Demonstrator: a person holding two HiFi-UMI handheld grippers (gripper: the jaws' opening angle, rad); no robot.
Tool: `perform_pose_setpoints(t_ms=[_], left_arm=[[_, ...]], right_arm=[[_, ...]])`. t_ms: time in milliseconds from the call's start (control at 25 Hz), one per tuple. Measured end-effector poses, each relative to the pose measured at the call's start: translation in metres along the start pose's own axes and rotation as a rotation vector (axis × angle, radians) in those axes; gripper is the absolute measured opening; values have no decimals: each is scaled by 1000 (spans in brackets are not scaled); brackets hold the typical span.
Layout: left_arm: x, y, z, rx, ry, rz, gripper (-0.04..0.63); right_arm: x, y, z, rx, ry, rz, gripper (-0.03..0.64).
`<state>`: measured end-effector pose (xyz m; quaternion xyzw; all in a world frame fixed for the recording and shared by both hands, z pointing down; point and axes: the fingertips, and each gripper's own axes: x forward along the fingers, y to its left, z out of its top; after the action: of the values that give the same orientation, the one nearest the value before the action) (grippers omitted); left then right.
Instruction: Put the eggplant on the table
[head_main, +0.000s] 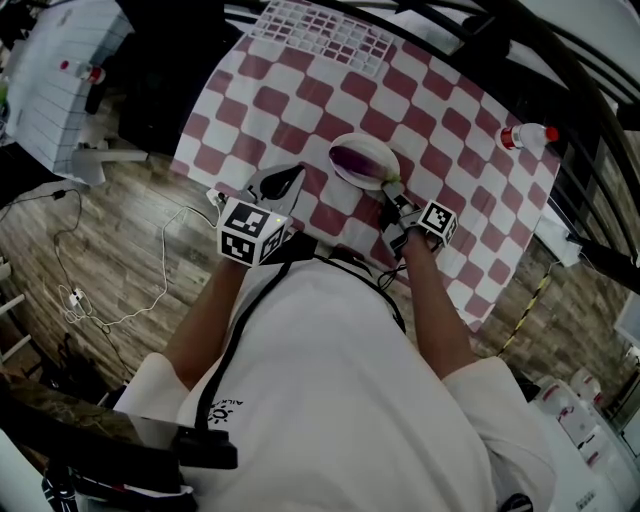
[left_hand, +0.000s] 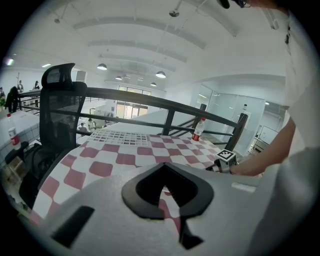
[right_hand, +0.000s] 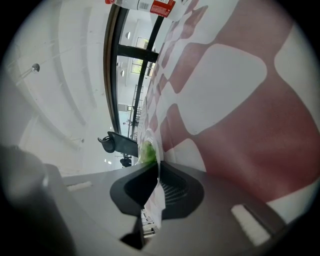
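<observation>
A purple eggplant (head_main: 358, 158) lies in a white plate (head_main: 339, 172) on the red-and-white checked table (head_main: 440, 120). Its green stem (head_main: 390, 184) points toward my right gripper (head_main: 393, 197), which sits at the plate's near rim. In the right gripper view the jaws stand almost together, with the green stem (right_hand: 146, 152) at the tips of the right gripper (right_hand: 156, 167); they look shut on it. My left gripper (head_main: 290, 178) hovers over the table left of the plate, shut and holding nothing. The left gripper (left_hand: 165, 171) faces across the table, and the plate is hidden in that view.
A plastic bottle with a red cap (head_main: 527, 135) lies near the table's right edge. A white grid rack (head_main: 320, 30) sits at the far end. A black railing (left_hand: 150, 97) runs behind the table, and a black office chair (left_hand: 60, 115) stands at its left side.
</observation>
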<state>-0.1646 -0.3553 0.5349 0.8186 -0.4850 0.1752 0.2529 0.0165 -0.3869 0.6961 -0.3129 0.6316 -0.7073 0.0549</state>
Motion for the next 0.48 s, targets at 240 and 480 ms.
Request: perform_pose_setpoints(t_ms=[240,480], left_arm=[[0,3,-2,2,0,-21,3],[-1,3,-1,11,-2,-45,3]], right_arm=[[1,-8,-2,21,-18,-50,28],[1,-12,-2,34,-62,-113,38]])
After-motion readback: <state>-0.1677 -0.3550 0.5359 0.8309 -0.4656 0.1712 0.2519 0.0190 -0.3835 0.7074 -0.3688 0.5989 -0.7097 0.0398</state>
